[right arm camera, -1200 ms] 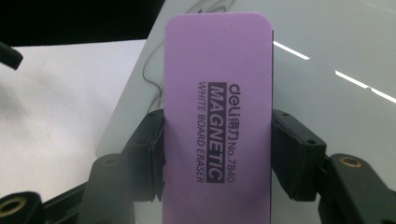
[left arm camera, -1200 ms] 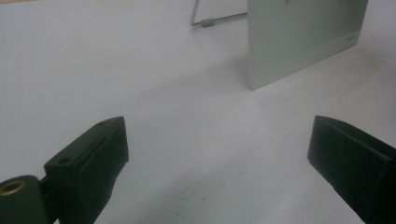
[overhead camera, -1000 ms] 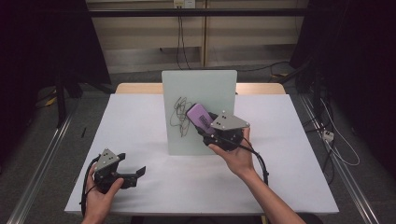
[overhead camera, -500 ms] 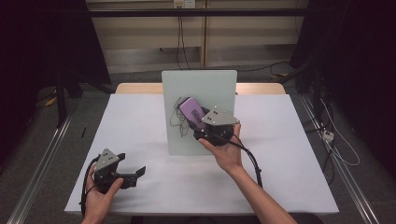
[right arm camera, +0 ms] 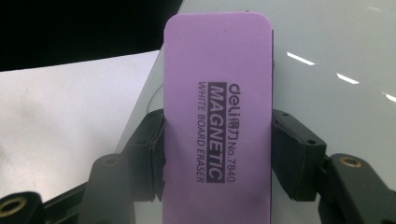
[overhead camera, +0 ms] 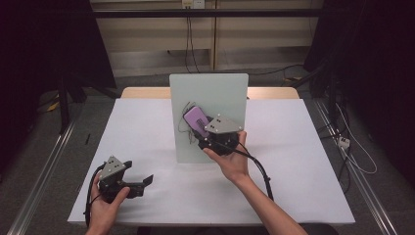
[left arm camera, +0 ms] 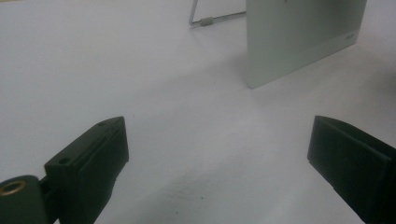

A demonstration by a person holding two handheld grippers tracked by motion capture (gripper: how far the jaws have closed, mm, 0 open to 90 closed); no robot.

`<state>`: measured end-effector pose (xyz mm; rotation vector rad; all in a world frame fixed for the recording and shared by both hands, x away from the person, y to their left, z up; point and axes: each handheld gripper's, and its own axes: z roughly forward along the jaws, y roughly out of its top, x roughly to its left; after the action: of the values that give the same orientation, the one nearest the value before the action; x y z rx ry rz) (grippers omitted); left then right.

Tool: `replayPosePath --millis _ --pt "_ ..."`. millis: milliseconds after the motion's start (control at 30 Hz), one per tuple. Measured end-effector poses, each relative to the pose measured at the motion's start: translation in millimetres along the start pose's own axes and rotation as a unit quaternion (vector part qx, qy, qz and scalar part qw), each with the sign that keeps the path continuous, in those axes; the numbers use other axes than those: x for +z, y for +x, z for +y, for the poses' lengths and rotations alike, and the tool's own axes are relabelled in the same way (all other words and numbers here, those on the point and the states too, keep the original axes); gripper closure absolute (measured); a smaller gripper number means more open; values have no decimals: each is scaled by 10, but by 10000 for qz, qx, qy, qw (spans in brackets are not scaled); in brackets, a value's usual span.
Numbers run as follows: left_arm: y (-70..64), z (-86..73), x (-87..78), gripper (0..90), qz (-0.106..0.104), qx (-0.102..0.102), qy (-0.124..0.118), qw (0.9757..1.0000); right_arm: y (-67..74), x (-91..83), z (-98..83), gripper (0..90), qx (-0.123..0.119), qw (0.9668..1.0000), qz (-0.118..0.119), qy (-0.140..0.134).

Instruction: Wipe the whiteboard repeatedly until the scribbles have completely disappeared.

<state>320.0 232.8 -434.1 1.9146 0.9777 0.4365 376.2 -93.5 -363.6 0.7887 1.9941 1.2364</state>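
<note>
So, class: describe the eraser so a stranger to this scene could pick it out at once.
Find the pale upright whiteboard standing mid-table on the white table. Against its scribbled face, the right gripper clamps the eraser. It is the one purple thing here, a rounded block printed "MAGNETIC WHITE BOARD ERASER".

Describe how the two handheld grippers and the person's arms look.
Both are black two-jaw tools. The left gripper and the right gripper each carry a grey three-cornered plate with small pale dots on top, and a black cable trails from each. The pads are flat black blocks; brass-coloured rivets sit at the jaw pivots. The forearms are bare, without sleeves.
</note>
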Motion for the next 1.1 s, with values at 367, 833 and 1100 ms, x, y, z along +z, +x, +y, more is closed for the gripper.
replayPosePath --millis 367,833,1100 --pt "-11 4 2 54 -18 34 -15 10000 168 99 -95 418 -115 9995 203 189" --pt "-9 4 -2 54 -27 3 -28 10000 177 122 -72 418 -5 9994 293 191" --pt "-17 7 1 54 -35 20 -44 10000 -59 -3 87 418 174 9998 9 -78"
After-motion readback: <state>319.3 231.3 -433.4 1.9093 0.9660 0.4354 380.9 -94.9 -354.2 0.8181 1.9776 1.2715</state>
